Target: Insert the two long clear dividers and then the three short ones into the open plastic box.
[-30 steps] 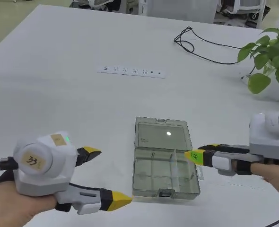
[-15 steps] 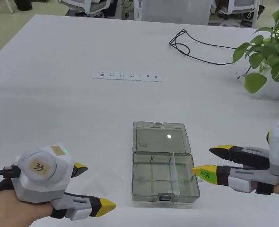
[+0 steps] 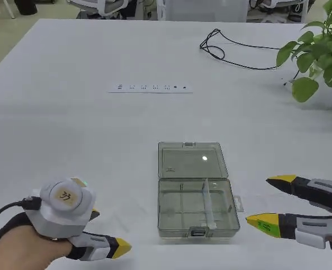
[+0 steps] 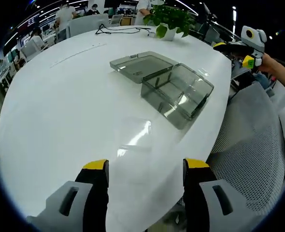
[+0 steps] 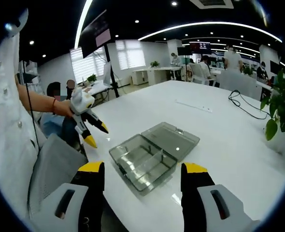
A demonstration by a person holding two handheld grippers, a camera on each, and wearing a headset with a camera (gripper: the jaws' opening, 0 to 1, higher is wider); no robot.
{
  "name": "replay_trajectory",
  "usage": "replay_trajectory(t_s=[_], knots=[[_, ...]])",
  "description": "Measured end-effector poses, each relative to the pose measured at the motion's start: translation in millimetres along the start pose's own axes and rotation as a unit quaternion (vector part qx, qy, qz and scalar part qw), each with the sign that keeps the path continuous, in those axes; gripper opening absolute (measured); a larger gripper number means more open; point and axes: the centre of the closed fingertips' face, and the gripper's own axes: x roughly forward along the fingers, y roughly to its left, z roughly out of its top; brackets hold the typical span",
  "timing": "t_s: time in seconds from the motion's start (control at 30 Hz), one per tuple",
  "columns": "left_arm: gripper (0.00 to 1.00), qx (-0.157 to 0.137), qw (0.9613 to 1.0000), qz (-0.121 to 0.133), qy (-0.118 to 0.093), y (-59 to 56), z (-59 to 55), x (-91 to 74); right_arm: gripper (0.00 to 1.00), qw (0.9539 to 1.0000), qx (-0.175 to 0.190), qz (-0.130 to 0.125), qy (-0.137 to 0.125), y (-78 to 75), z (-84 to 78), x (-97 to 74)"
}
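Open smoky-clear plastic box [image 3: 177,203] sits centre of the white surface [image 3: 70,129], near the front edge, lid [image 3: 191,160] laid flat behind the base. One clear upright divider [image 3: 208,203] stands in the right part of the base, running front-to-back; can't tell from here whether it is a long or a short one. Change vs 1 s ago: right tongs [image 3: 260,199] were reaching in with a tip at the divider; now pulled back to the right, well clear of the box wall, spread, holding nothing. Divider stays up by itself, so judged released and seated. Left tongs [image 3: 108,229] have dropped back toward the near left corner, also spread and empty, well apart from the box. Left gripper view shows a flat clear plastic piece [image 4: 135,136] lying on the surface btwn the left tongs and the box, likely the next divider to pick. Status est.: one divider in, four to go, task early. Next pick needs care: the piece is thin, flat on the surface and nearly invisible, so edge grab prob. awkward.
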Motion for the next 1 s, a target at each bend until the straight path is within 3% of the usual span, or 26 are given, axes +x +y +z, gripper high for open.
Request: replay_trajectory(t_s=[0.2, 0.4, 0.87, 1.0], knots=[[0.61, 0.002, 0.9996, 0.01, 0.025, 1.9, -7.9, 5.1, 0.68, 0.9999, -0.005, 0.003, -0.012, 1.8, -2.0, -4.4], [0.59, 0.007, 0.9982, 0.022, 0.055, 4.3, -18.9, 11.2, 0.68, 0.9999, -0.011, 0.005, -0.006, 4.4, -9.7, -5.9], [0.53, 0.031, 0.996, 0.045, 0.071, 10.5, -18.0, 13.0, 0.66, 0.9996, -0.008, -0.01, -0.024, -0.8, -4.2, -8.8], [0.5, 0.039, 0.9959, 0.053, 0.063, 14.4, -14.6, 15.0, 0.66, 0.9995, -0.003, -0.011, -0.03, -1.3, -4.0, -9.1]])
